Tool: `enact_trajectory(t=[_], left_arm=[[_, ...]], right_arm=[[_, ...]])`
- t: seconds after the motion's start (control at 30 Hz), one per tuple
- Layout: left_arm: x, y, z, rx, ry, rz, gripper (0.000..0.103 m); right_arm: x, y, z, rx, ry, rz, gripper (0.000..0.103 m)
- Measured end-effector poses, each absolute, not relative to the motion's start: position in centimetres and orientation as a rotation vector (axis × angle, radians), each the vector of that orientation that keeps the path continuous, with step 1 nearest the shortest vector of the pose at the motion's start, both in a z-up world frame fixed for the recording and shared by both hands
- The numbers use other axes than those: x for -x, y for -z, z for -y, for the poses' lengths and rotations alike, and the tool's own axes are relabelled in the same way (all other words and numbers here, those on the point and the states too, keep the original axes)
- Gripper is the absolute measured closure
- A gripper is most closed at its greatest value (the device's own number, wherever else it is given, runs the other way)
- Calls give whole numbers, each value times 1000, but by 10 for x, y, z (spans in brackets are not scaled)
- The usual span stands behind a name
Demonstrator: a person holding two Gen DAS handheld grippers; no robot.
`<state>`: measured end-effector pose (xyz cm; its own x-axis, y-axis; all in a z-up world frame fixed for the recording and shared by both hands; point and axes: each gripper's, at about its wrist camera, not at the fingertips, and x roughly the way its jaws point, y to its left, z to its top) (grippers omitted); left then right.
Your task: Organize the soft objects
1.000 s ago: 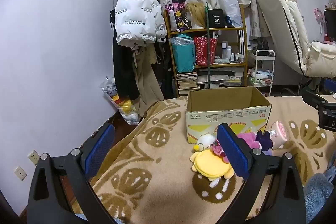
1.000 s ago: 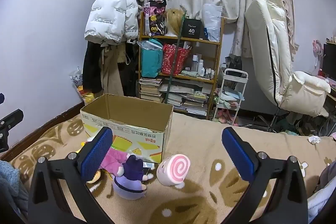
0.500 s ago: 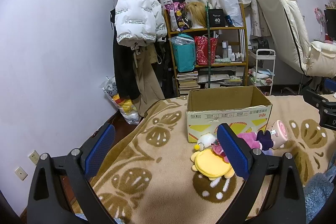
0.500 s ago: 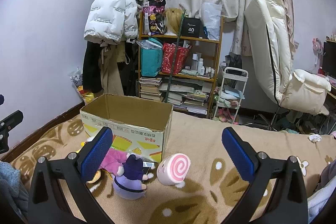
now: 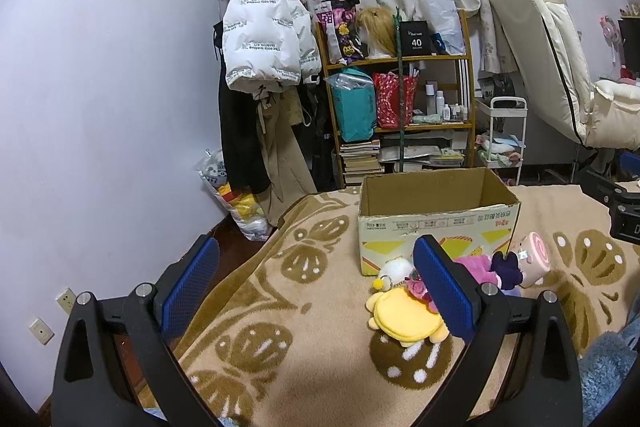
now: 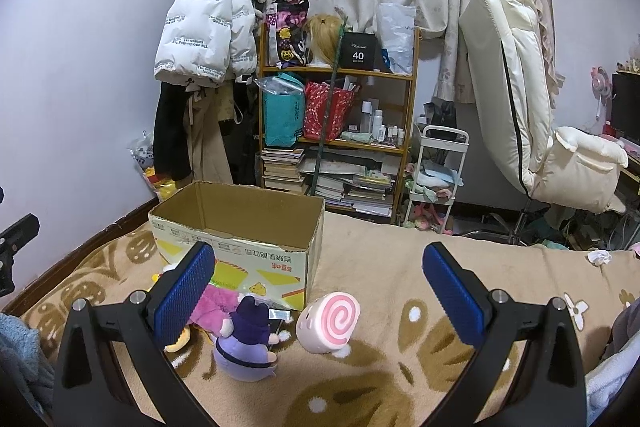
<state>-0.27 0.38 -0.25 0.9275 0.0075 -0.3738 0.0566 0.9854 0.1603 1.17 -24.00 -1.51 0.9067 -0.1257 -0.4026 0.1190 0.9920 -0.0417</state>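
An open cardboard box point(image 5: 436, 215) point(image 6: 240, 231) stands on a beige patterned blanket. In front of it lie several plush toys: a yellow one point(image 5: 402, 317), a white one point(image 5: 394, 269), a pink one point(image 5: 474, 263) point(image 6: 214, 303), a purple doll point(image 6: 246, 341) point(image 5: 506, 269) and a pink swirl roll point(image 6: 330, 321) point(image 5: 534, 257). My left gripper point(image 5: 316, 291) is open and empty, above the blanket left of the toys. My right gripper point(image 6: 318, 297) is open and empty, with the swirl roll between its fingers' lines of sight.
A cluttered shelf point(image 6: 336, 131) with books and bags, a hung white jacket point(image 6: 208, 39) and a cream recliner point(image 6: 528, 131) stand behind the bed. A white trolley point(image 6: 434, 179) stands beside the shelf. Blue fuzzy fabric point(image 5: 604, 375) lies at the near edge.
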Motion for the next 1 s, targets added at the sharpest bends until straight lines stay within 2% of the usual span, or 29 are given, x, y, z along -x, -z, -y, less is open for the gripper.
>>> enact_trajectory(t=[1.0], left_arm=[[4, 1, -2, -174, 27, -378, 6]], right_arm=[[-11, 15, 241, 10, 128, -419, 0]])
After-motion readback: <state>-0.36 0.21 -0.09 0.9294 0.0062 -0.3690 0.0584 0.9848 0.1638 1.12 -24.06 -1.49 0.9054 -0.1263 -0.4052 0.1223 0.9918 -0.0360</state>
